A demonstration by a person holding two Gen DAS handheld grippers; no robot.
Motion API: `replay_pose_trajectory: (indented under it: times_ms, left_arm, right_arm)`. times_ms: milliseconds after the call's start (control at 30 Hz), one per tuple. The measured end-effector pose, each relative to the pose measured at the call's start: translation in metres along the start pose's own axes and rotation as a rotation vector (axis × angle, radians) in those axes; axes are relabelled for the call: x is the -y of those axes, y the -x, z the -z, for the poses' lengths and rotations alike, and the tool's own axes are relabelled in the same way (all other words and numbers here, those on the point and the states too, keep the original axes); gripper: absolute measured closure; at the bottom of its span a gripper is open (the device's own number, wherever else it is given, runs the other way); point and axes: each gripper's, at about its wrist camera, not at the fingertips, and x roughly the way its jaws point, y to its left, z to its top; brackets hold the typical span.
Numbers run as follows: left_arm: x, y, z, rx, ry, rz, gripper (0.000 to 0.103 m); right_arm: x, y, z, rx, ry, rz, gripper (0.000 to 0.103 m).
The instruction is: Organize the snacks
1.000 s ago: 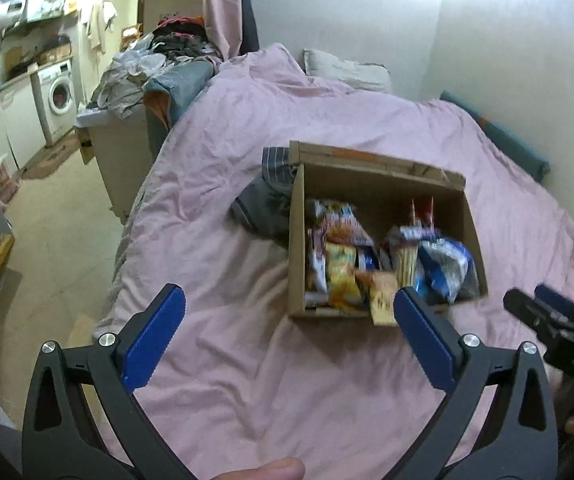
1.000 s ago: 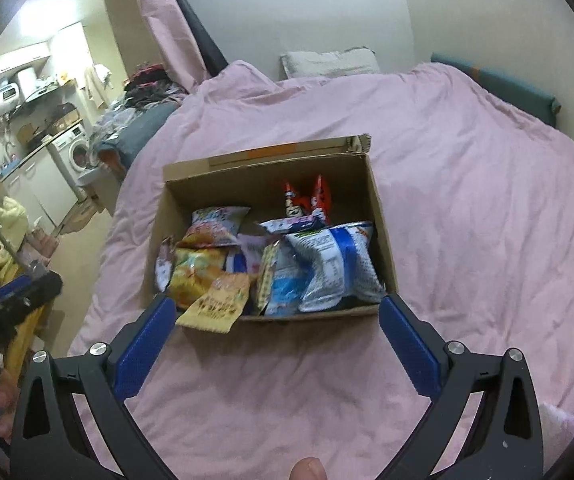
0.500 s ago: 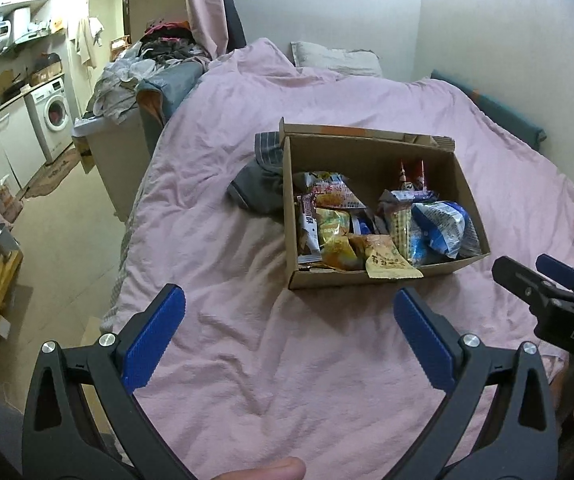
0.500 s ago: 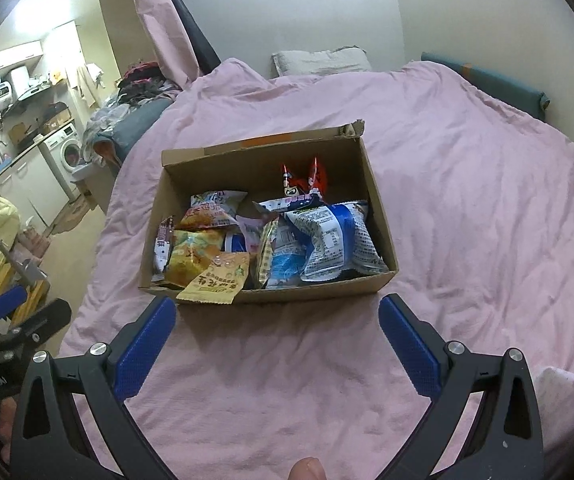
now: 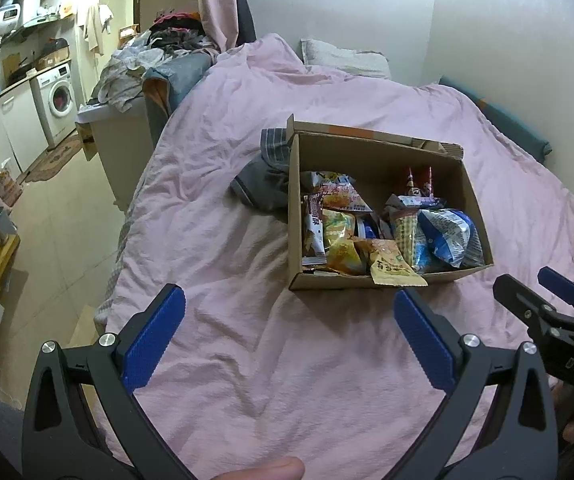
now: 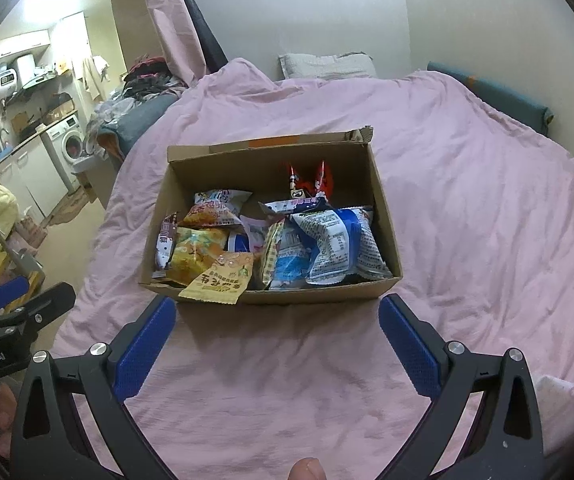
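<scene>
Over the last second both views drew back from the cardboard box (image 6: 271, 160) on the pink duvet (image 6: 467, 208), snack packets (image 6: 327, 240) all inside, one orange packet (image 6: 219, 278) overhanging its near rim; left gripper (image 5: 287, 336) and right gripper (image 6: 277, 340) spread wide, empty, so likely sorted or unsorted alike

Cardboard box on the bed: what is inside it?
The cardboard box holds a heap of snack packets: a blue-and-white bag, yellow packets, an orange packet drooping over the front wall, and red-tipped wrappers at the back. The box floor and anything beneath the heap are covered.
</scene>
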Motion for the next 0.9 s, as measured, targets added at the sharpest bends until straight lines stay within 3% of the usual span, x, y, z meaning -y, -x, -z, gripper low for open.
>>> replay_pose_trajectory:
  times_ms: [900]
  left_arm:
    - [-0.0004, 0.0007, -0.0002, -0.001, 0.001, 0.003, 0.0]
  right_arm:
    - [0.0032, -0.0028, -0.0013, -0.012, -0.016, -0.002, 0.0]
